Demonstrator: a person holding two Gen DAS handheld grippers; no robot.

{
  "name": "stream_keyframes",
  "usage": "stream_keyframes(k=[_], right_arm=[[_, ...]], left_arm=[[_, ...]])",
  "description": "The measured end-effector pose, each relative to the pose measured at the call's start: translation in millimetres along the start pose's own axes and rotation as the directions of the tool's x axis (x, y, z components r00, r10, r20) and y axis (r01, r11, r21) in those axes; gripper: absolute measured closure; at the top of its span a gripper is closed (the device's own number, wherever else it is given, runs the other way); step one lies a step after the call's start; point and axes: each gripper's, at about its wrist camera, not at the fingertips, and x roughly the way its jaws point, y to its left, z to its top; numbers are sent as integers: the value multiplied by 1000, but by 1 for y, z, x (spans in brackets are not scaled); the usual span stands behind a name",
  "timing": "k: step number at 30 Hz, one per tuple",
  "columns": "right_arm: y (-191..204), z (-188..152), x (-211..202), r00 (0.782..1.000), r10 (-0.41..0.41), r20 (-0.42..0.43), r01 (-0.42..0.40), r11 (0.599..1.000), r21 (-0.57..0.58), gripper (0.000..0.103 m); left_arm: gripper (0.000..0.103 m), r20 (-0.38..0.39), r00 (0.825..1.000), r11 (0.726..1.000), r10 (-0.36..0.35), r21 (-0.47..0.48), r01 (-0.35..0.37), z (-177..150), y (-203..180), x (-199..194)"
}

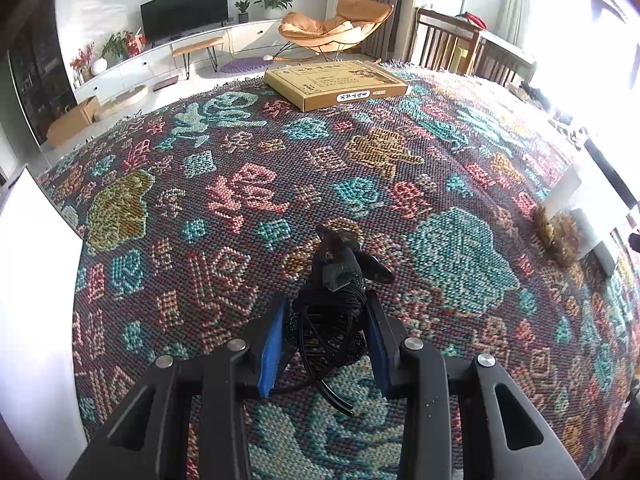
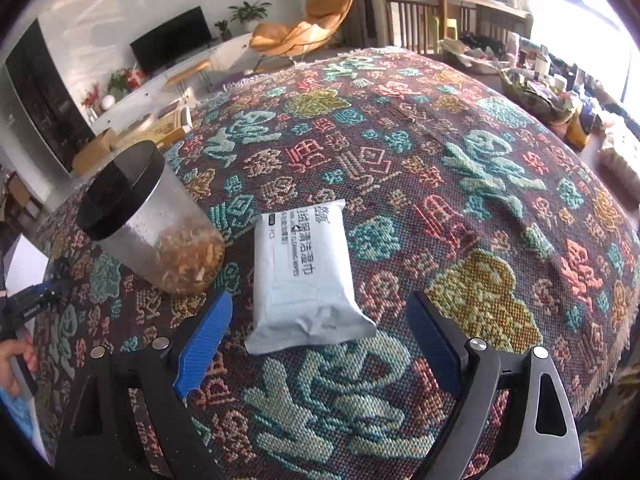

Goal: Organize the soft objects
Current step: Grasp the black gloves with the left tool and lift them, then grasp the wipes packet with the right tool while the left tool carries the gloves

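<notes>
In the left wrist view my left gripper (image 1: 326,312) is shut on a black coiled cable bundle (image 1: 332,312) with a plug end sticking up, resting on the patterned woven cloth (image 1: 248,184). In the right wrist view my right gripper (image 2: 320,320) is open, its blue pads either side of the near end of a white wet-wipes pack (image 2: 304,276) lying flat on the cloth (image 2: 440,160). The pads do not touch the pack.
A clear jar with a black lid (image 2: 148,220), holding brownish pieces, stands left of the pack. A flat yellow box (image 1: 336,84) lies at the cloth's far edge. The jar also shows at the right edge (image 1: 560,236). Cluttered baskets (image 2: 532,92) sit far right.
</notes>
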Motion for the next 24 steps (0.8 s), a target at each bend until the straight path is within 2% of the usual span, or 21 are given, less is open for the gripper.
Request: stream_keyframes(k=[1, 3, 4, 5, 6, 8, 10, 12, 14, 17, 20, 22, 24], right_arm=[[8, 7, 15, 999, -22, -42, 20, 999, -45, 12], [16, 14, 48, 976, -158, -148, 139, 981, -133, 14], [10, 14, 59, 967, -154, -201, 132, 984, -120, 15], [1, 14, 64, 968, -71, -239, 61, 997, -47, 23], [-3, 17, 61, 972, -57, -228, 55, 998, -18, 40], [-2, 27, 50, 976, -100, -193, 95, 995, -36, 47], [-2, 43, 31, 984, -117, -133, 115, 993, -19, 48], [-1, 63, 5, 993, -103, -52, 103, 995, 15, 48], [15, 82, -25, 996, -82, 20, 82, 997, 2, 48], [68, 96, -72, 997, 24, 78, -17, 997, -78, 48], [150, 85, -104, 981, 184, 62, -169, 966, -195, 47], [216, 64, -120, 954, 299, 29, -280, 921, -272, 47], [283, 38, -129, 910, 413, -41, -403, 856, -323, 47]], left_arm=[[66, 3, 1000, 1000, -14, -16, 14, -1, -1, -3], [66, 14, 999, 999, -32, -35, 32, -4, -3, -13], [66, 21, 999, 998, -40, -45, 41, -5, -3, -19], [66, 28, 998, 997, -50, -58, 51, -6, -2, -26], [66, 38, 998, 996, -59, -70, 62, -7, 0, -33], [66, 66, 996, 994, -65, -87, 71, -9, 5, -50], [66, 86, 994, 990, -73, -111, 83, -8, 11, -65], [66, 113, 989, 984, -92, -143, 108, -6, 19, -84], [66, 149, 983, 978, -107, -163, 131, -6, 27, -109], [66, 205, 975, 978, -89, -166, 124, -14, 45, -157], [66, 229, 973, 978, -30, -192, 75, -37, 77, -202], [66, 226, 973, 974, 37, -226, 16, -60, 104, -228], [66, 208, 968, 964, 140, -252, -85, -85, 131, -251]])
